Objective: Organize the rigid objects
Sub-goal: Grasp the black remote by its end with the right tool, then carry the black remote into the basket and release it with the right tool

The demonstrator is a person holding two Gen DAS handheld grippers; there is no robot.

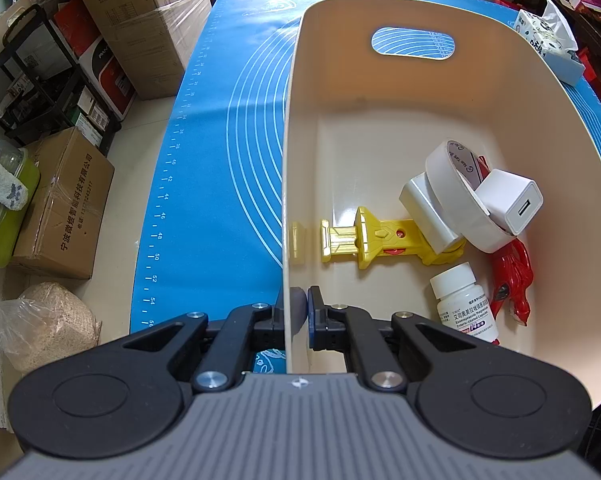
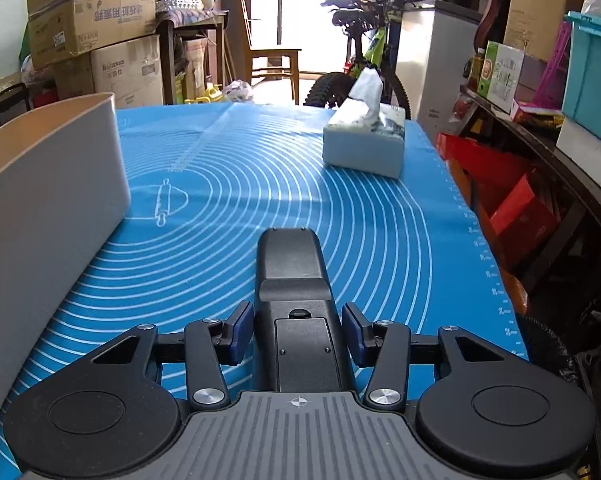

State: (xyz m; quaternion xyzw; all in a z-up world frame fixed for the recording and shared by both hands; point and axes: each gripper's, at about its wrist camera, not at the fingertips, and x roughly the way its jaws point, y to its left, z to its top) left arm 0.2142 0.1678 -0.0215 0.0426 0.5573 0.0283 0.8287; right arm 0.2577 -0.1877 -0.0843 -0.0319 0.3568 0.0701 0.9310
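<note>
Left gripper [image 1: 296, 312]: nearest item in the left wrist view; fingers narrowed onto the near wall of the bin [image 1: 288, 184], one pad outside, one inside, gripping the rim.

Right gripper [image 2: 298, 330]: nearest item in the right wrist view; fingers set moderately wide, flanking a black device [image 2: 294, 300] that lies lengthwise between them on the mat. Contact between pads and device cannot be told.

Mat [image 1: 220, 160]: blue, printed with white rings and a ruler scale; lies under both grippers.

Bin: cream plastic, oval handle cutout in the far wall; ahead and to the right of the left gripper, to the left of the right gripper.

Tissue box [image 2: 364, 148]: pale blue, ahead and slightly right of the right gripper, near the mat's far edge.

Bin contents, ahead and right of the left gripper:
- yellow toy [image 1: 364, 238], flat on the floor;
- tape roll [image 1: 456, 196], white, tilted, leaning over the others;
- two white chargers [image 1: 512, 202] [image 1: 422, 208], touching the tape roll;
- red toy [image 1: 512, 280], against the right wall;
- pill bottle [image 1: 466, 304], white, nearest the gripper.
</note>
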